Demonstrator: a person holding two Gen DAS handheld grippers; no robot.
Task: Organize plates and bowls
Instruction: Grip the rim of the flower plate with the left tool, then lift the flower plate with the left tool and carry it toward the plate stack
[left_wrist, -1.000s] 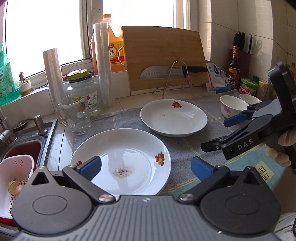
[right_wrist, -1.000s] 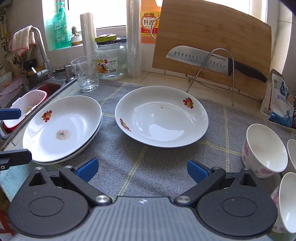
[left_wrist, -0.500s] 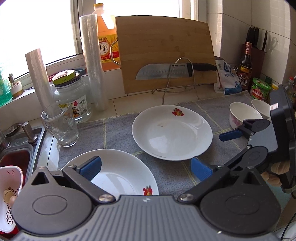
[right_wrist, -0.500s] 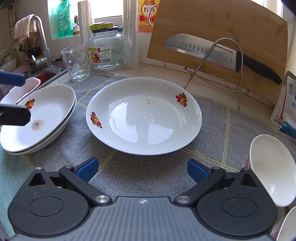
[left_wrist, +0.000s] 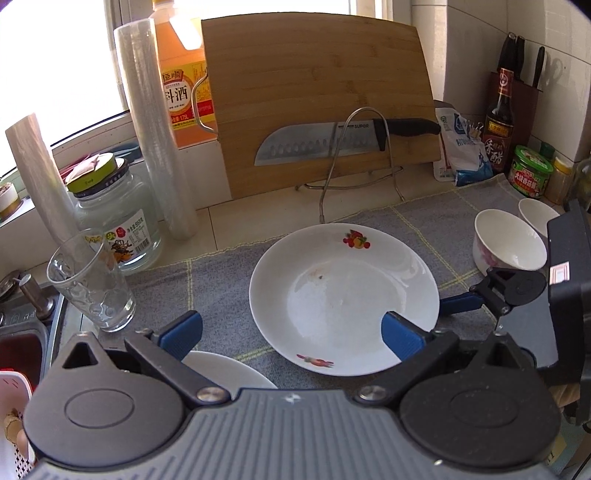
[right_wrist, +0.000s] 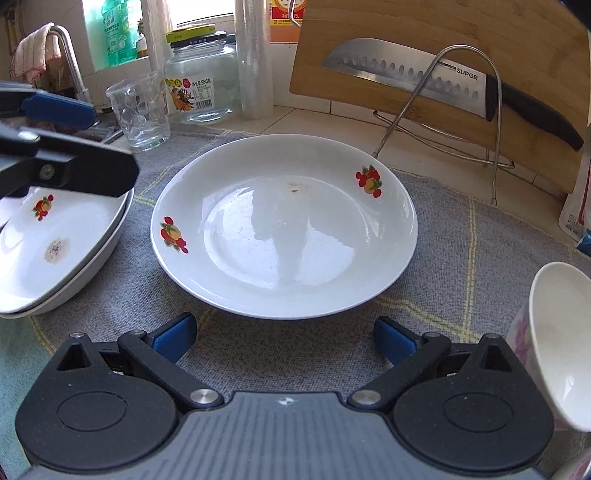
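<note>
While two stacked plates (right_wrist: 55, 251) rest at the left of the grey mat (right_wrist: 461, 258), the upper one carrying a brownish stain, the left gripper (left_wrist: 291, 332) hovers wide open and empty above them. The single plate (right_wrist: 284, 225), round and flat, lies mid-mat with small specks inside. The right gripper (right_wrist: 284, 339) gapes empty before it, beside an empty bowl (right_wrist: 561, 339).

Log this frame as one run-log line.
left claw: open, empty | right claw: open, empty, at near rim of single white fruit-print plate | stacked white plates: beside it on grey cloth
</note>
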